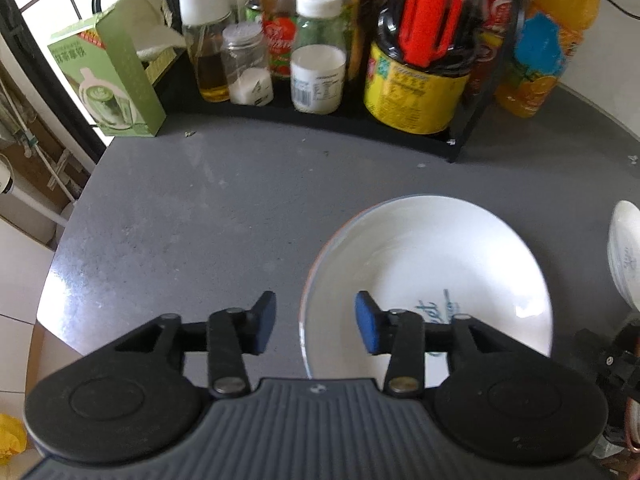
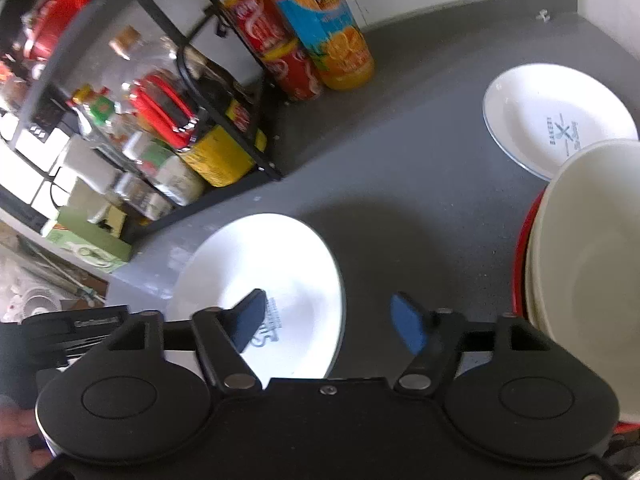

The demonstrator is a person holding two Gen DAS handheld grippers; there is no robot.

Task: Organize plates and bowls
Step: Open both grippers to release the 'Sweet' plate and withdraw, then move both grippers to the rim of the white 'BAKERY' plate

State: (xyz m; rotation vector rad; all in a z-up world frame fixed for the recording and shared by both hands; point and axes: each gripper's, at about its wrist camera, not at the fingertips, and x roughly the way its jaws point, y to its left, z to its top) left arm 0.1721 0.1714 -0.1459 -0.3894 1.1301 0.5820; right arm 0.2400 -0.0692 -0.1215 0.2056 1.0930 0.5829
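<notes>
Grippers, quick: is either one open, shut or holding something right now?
Left gripper: open, holding nothing, above the white plate.
Right gripper: open, holding nothing.

A plate (image 2: 260, 264) lies on the counter (image 2: 420, 168) before the rack (image 2: 224, 120).

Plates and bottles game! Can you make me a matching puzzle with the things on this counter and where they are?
Things:
1. orange juice bottle
2. near plate
3. far plate
4. yellow tin

Places:
A. under the open jaws
B. beside the red cans
C. inside the black rack
D. behind the stacked bowls

Pairs: 1-B, 2-A, 3-D, 4-C
</notes>
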